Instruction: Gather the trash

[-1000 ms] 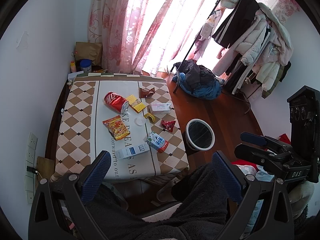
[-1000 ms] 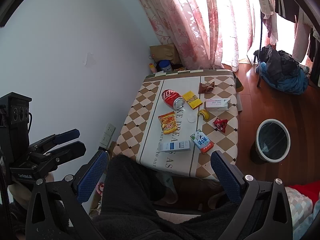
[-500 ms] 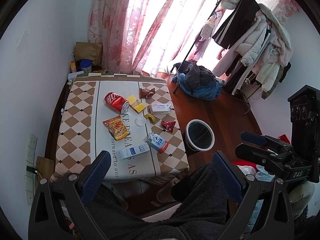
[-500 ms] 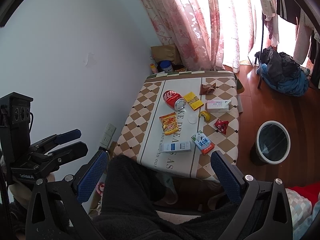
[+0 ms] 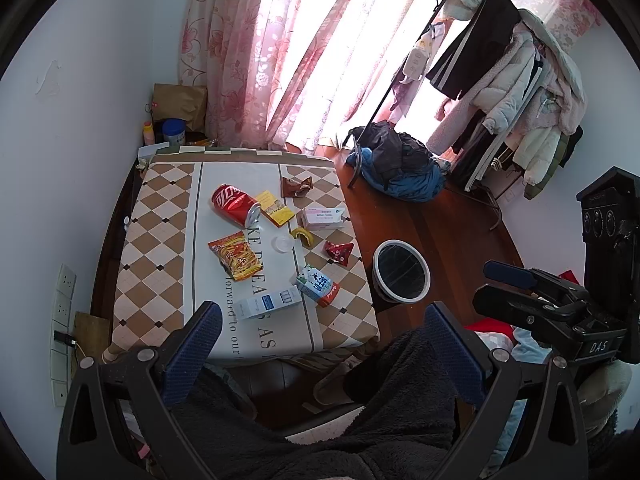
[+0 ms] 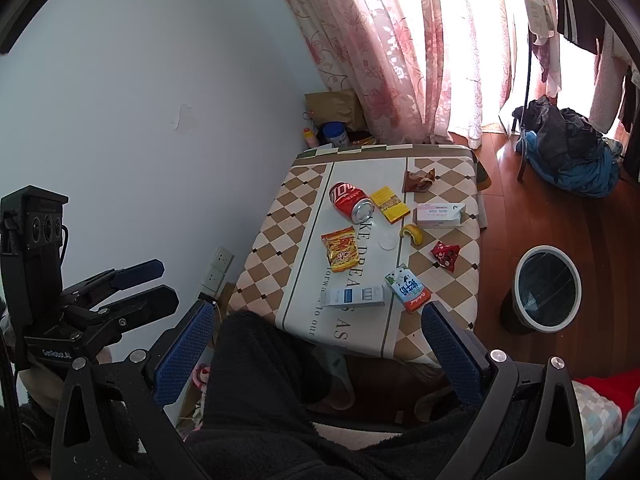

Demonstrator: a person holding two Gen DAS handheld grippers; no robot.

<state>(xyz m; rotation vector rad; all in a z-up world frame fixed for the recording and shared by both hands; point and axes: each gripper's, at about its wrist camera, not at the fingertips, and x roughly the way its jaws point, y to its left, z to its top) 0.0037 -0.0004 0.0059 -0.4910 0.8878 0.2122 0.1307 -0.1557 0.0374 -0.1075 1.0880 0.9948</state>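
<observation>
Trash lies on a checkered table (image 5: 156,248): a red can (image 5: 234,204), a yellow snack bag (image 5: 236,257), a white-blue box (image 5: 268,303), a milk carton (image 5: 317,285), a red wrapper (image 5: 339,251), a yellow packet (image 5: 275,208) and a tissue pack (image 5: 322,219). A white-rimmed bin (image 5: 401,271) stands on the floor right of the table. My left gripper (image 5: 322,350) is open and empty, held high over my lap short of the table. My right gripper (image 6: 316,350) is open and empty too. Each gripper shows in the other's view, the right gripper (image 5: 516,292) and the left gripper (image 6: 132,288).
A clothes rack with coats (image 5: 516,80) and a heap of clothes (image 5: 400,168) stand on the wooden floor at the right. Pink curtains (image 5: 288,48) hang behind the table. A paper bag and jars (image 5: 176,112) sit in the far corner. The wall (image 6: 140,120) is at the left.
Both views have shifted very slightly. Nothing on the table has moved and both grippers stay open.
</observation>
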